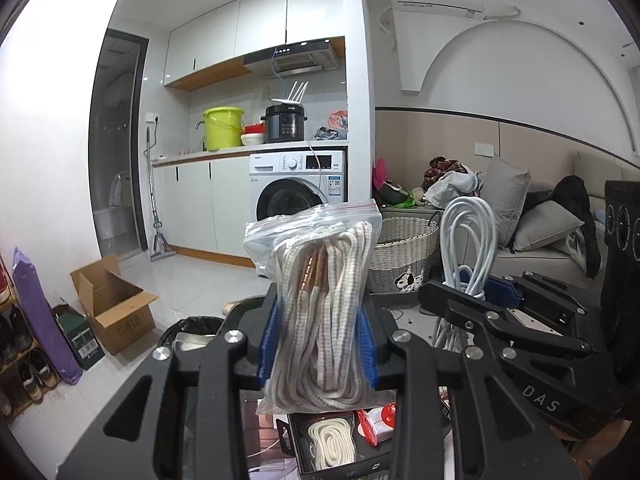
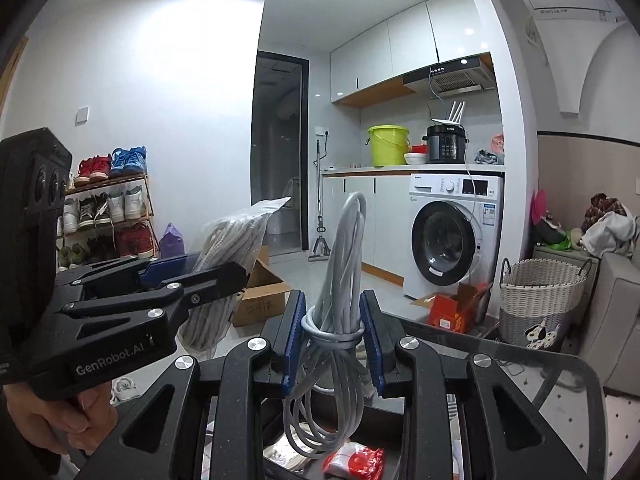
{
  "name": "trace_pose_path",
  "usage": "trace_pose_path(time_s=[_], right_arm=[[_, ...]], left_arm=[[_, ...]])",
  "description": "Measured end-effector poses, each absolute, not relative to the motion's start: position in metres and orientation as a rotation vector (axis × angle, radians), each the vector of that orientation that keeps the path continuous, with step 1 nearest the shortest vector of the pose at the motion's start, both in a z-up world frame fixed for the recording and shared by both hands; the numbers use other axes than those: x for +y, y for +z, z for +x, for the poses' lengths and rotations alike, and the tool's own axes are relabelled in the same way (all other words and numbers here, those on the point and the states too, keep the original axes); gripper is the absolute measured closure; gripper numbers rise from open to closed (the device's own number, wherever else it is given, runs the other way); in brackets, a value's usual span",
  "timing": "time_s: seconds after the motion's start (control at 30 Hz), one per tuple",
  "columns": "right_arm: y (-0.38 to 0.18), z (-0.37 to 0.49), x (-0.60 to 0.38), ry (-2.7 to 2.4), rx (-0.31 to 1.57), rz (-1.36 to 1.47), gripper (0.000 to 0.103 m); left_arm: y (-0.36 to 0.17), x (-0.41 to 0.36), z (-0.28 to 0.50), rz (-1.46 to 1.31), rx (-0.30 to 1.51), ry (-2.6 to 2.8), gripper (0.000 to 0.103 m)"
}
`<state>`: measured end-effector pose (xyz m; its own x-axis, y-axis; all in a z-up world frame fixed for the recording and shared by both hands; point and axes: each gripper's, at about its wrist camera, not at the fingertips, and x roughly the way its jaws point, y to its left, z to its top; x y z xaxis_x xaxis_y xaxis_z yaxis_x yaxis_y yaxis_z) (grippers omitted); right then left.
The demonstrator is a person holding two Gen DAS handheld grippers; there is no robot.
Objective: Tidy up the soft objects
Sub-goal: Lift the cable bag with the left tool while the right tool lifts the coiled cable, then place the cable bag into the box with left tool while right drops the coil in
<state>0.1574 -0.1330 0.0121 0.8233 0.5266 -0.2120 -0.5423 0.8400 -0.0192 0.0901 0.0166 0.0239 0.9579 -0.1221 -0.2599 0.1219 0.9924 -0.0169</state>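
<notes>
Floor ahead open; wicker basket (image 2: 540, 296) & cardboard box (image 1: 114, 306) flank it.

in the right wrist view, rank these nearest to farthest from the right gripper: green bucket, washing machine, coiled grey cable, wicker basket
1. Coiled grey cable, clamped in the right gripper jaws.
2. Wicker basket, on the floor to the right.
3. Washing machine, behind and left of the basket, under the counter.
4. Green bucket, on the counter by the back wall.

A lived-in small flat, kitchen and lounge sharing one room. Ahead of the tongs a washing machine (image 1: 298, 190) sits under a counter with a pressure cooker (image 1: 285, 122) and green bucket (image 1: 223, 128); right of them a sofa (image 1: 540, 240) (cushions, heaped clothes); left, a shoe rack (image 2: 108, 208).
</notes>
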Motion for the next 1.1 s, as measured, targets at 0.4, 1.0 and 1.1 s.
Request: trace_pose_path(time_s=[0.4, 1.0, 1.1], right_arm=[[-0.008, 0.182, -0.128, 0.553, 0.314, -0.091, 0.075], [-0.098, 0.242, -0.121, 0.499, 0.739, -0.187, 0.075], [-0.107, 0.243, -0.12, 0.505, 0.772, -0.204, 0.075]], left_arm=[[-0.003, 0.018, 0.132, -0.024, 0.43, -0.166, 0.07], [-0.09, -0.012, 0.175, 0.038, 0.844, -0.204, 0.07], [-0.093, -0.014, 0.173, 0.033, 0.874, -0.21, 0.07]])
